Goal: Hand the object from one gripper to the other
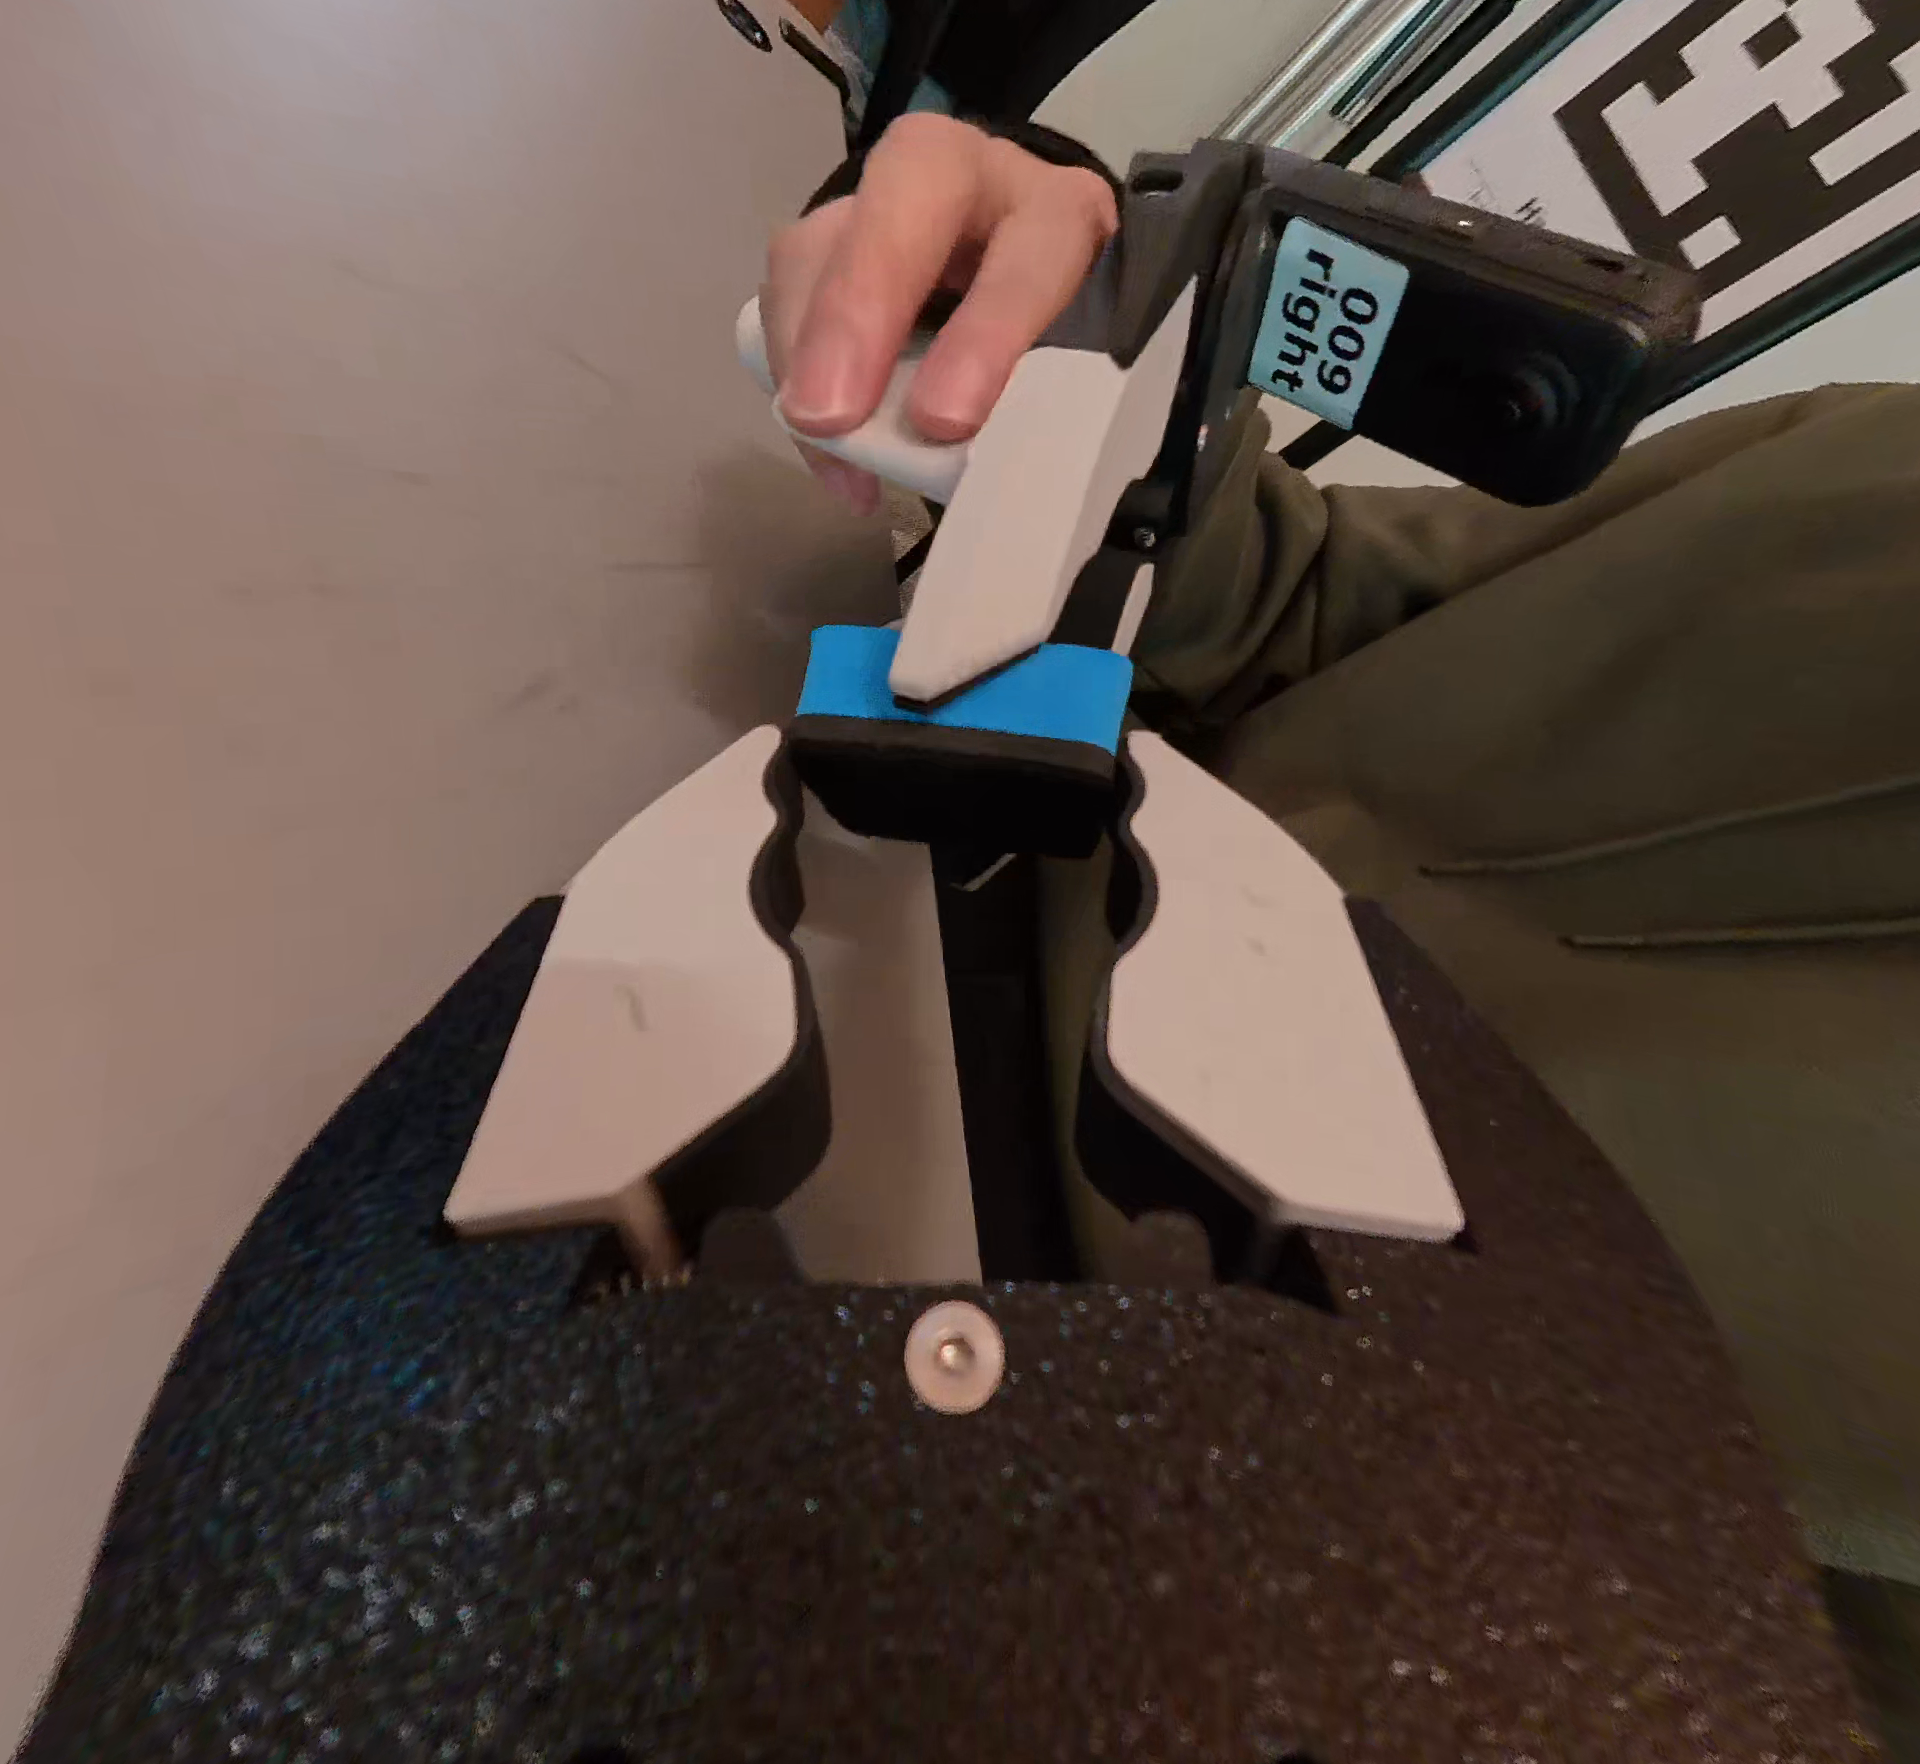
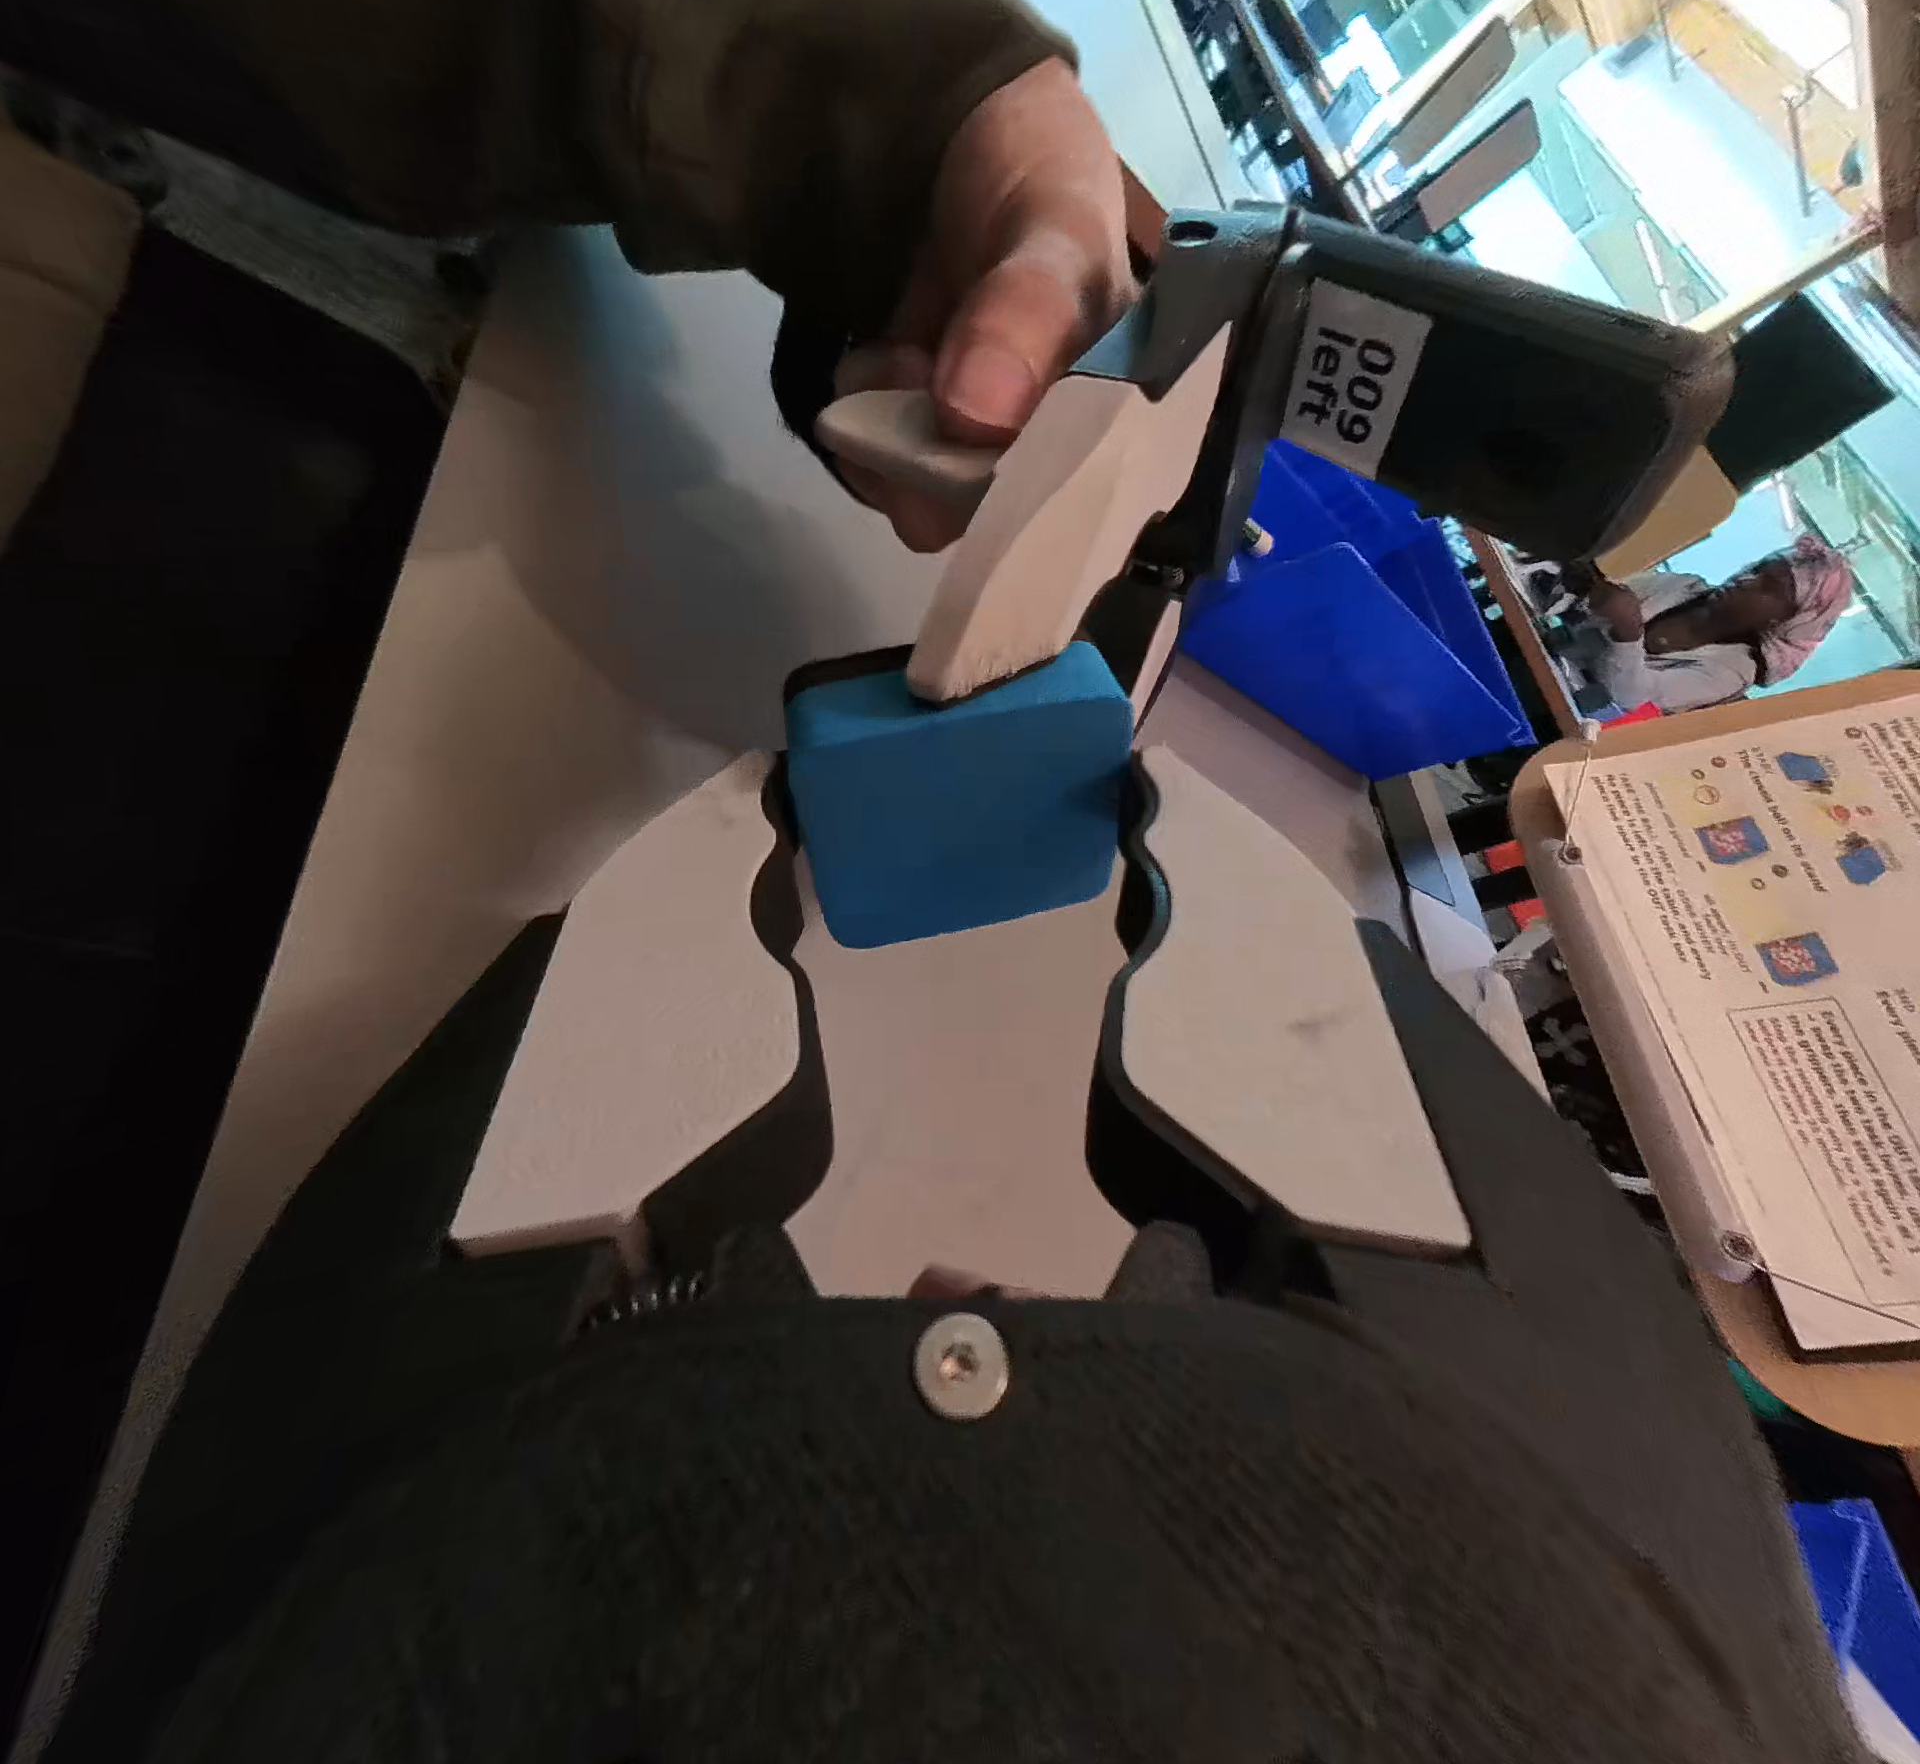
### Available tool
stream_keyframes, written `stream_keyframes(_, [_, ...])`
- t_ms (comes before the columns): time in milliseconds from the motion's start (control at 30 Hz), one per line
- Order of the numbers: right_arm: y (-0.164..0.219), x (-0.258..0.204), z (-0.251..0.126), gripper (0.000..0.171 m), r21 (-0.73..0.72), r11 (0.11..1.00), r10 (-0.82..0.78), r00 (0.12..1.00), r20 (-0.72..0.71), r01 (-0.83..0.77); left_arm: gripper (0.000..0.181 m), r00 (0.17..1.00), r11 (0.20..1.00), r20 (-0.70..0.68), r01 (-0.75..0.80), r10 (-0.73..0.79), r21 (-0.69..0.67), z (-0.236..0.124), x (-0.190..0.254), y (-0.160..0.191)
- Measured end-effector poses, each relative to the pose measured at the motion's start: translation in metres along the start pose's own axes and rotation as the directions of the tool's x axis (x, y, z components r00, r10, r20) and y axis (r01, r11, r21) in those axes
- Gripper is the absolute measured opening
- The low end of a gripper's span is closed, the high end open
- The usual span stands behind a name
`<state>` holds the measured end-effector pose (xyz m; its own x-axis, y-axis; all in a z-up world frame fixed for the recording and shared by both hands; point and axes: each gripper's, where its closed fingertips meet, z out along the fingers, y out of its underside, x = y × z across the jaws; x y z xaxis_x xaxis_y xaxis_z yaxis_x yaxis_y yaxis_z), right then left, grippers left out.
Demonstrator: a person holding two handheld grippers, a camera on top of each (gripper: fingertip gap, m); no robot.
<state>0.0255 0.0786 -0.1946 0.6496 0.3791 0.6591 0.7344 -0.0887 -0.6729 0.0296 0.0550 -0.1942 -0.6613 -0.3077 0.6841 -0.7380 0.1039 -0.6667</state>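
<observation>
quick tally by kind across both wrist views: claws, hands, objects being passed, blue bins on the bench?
Claws: 2, left claw and right claw, both closed on the block
Hands: 2, left hand and right hand
Objects being passed: 1, blue and black block
Blue bins: 2, blue bin behind the block, second blue bin at the lower right edge
Total: 7

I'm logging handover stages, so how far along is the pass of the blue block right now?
Done: the two grippers have met at the blue block. In hand: the left gripper and the right gripper each have fingers against it, at right angles to each other, so both appear to grip it. Left: one gripper must open and pull away; which one gives cannot be told.
</observation>
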Motion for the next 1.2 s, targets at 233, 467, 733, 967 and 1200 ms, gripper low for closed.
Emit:
stream_keyframes(233, [0.042,0.056,-0.008,0.059,-0.253,0.962,0.007,0.933,-0.359,-0.105,0.06,0.943,0.971,0.331,-0.044,-0.038,0.236,-0.025,-0.038,-0.041])
stream_keyframes(467, [0.064,0.064,-0.012,0.059,-0.548,0.835,-0.214,0.889,-0.404,-0.048,0.051,0.767,0.972,0.636,-0.2,0.078,0.122,-0.011,-0.041,-0.048])
stream_keyframes(733, [0.051,0.065,-0.011,0.059,-0.435,0.895,-0.111,0.893,-0.436,-0.101,0.028,0.709,0.953,0.681,-0.297,0.184,0.052,-0.007,-0.043,-0.05])
stream_keyframes(967, [0.003,0.069,-0.032,0.075,0.228,0.811,0.579,0.793,-0.191,-0.538,0.024,0.884,0.883,0.346,-0.405,0.313,0.237,-0.027,-0.006,-0.057])
stream_keyframes(1200, [-0.006,0.074,-0.032,0.041,0.395,0.481,0.83,0.551,0.08,-0.782,0.023,0.896,0.784,0.2,-0.444,0.397,0.434,-0.045,0.017,-0.065])
